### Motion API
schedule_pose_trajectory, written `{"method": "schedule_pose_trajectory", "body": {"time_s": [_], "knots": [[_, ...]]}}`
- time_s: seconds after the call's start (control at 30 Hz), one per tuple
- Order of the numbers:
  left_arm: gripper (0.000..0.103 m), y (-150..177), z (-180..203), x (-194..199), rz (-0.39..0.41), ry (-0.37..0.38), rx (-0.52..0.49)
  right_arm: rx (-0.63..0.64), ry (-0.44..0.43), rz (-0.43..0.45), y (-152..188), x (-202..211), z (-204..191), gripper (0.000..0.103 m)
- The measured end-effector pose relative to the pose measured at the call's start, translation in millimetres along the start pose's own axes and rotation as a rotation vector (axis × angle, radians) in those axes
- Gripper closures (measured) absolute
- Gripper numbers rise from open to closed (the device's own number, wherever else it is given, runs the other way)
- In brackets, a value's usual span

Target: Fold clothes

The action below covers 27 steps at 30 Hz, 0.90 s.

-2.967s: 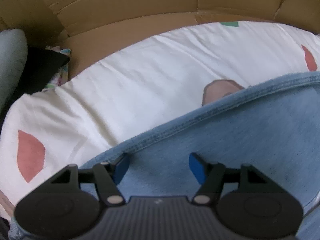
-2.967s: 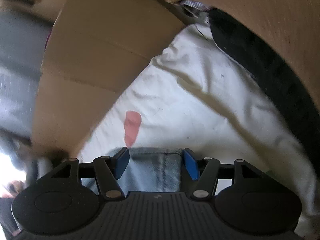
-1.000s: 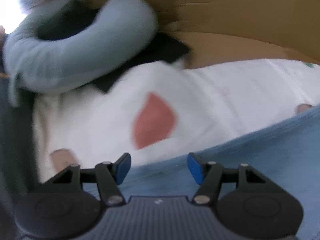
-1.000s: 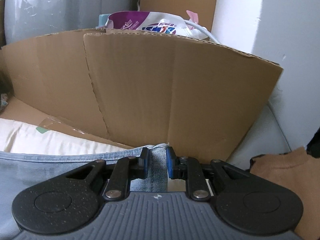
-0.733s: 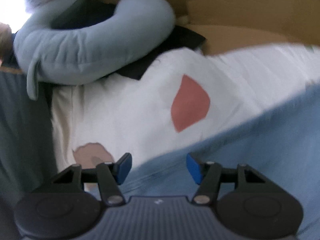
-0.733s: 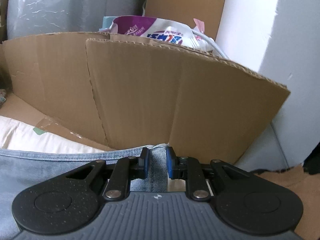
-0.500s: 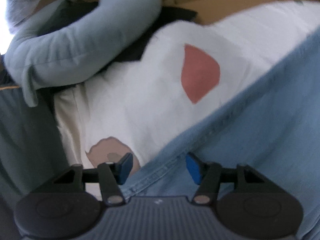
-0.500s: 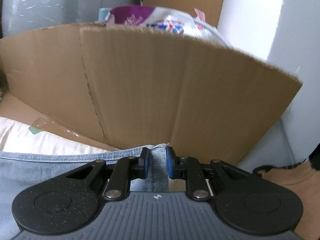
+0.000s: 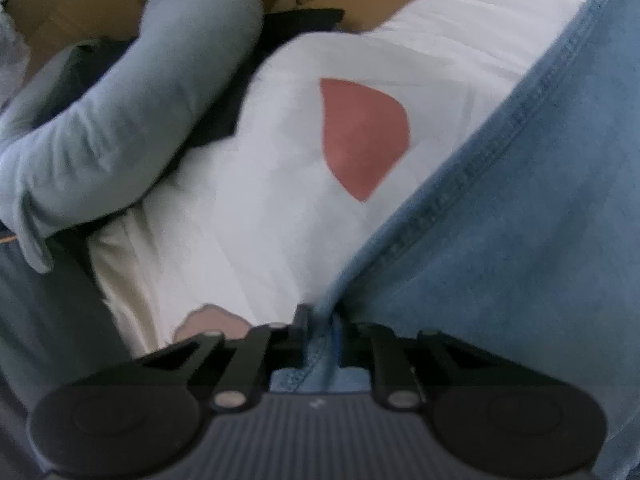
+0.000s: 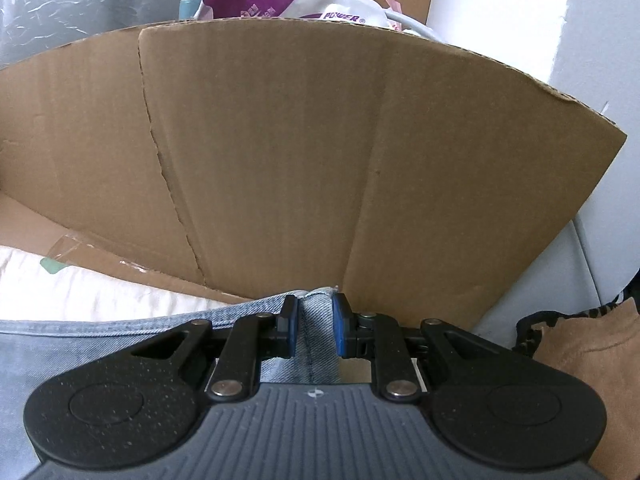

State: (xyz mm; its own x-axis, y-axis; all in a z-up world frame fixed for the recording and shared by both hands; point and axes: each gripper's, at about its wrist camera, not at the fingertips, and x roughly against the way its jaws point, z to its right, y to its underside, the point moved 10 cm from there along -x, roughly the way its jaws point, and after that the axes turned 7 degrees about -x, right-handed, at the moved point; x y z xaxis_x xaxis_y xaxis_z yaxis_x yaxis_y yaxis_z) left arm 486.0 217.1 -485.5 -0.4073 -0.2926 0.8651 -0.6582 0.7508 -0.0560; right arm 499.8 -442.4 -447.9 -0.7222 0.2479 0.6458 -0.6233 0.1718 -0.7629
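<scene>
Right wrist: "POWER" on purple bag [image 10: 280, 8]

Jeans [image 9: 520, 220] lie on sheet [image 9: 260, 200], cardboard [image 10: 320, 160] behind

The left view is motion-blurred — the jeans [image 9: 520, 240] run off its right edge. The left gripper [image 9: 320, 324] pads are hidden in denim. The bag [image 10: 288, 4] sits half behind the cardboard [image 10: 300, 152].
</scene>
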Motion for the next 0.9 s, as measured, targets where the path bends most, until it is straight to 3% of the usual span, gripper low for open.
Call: {"method": "schedule_pose_trajectory", "body": {"time_s": [0.3,0.43,0.53,0.63,0.7,0.9], "knots": [[0.093,-2.4,-2.7,-8.1,0.003,-0.01,0.028,0.029,-0.001,-0.04,7.3,-17.1,-2.8,0.086],[0.09,-1.1,-5.3,-7.3,-0.003,0.001,0.045,0.013,-0.013,-0.107,21.3,-37.8,-3.0,0.085],[0.087,-2.0,-6.0,-5.0,-0.021,0.001,0.059,-0.054,-0.03,-0.138,27.1,-46.2,3.9,0.075],[0.075,-7.6,-0.7,9.1,0.02,-0.038,0.006,-0.115,-0.056,-0.125,21.6,-35.4,12.3,0.066],[0.049,-18.2,6.0,26.0,0.096,-0.038,-0.024,-0.144,-0.094,-0.097,18.4,-22.8,18.3,0.06],[0.046,-72.0,19.4,54.6,0.194,-0.014,-0.05,-0.223,-0.115,-0.101,32.4,5.4,40.6,0.06]]}}
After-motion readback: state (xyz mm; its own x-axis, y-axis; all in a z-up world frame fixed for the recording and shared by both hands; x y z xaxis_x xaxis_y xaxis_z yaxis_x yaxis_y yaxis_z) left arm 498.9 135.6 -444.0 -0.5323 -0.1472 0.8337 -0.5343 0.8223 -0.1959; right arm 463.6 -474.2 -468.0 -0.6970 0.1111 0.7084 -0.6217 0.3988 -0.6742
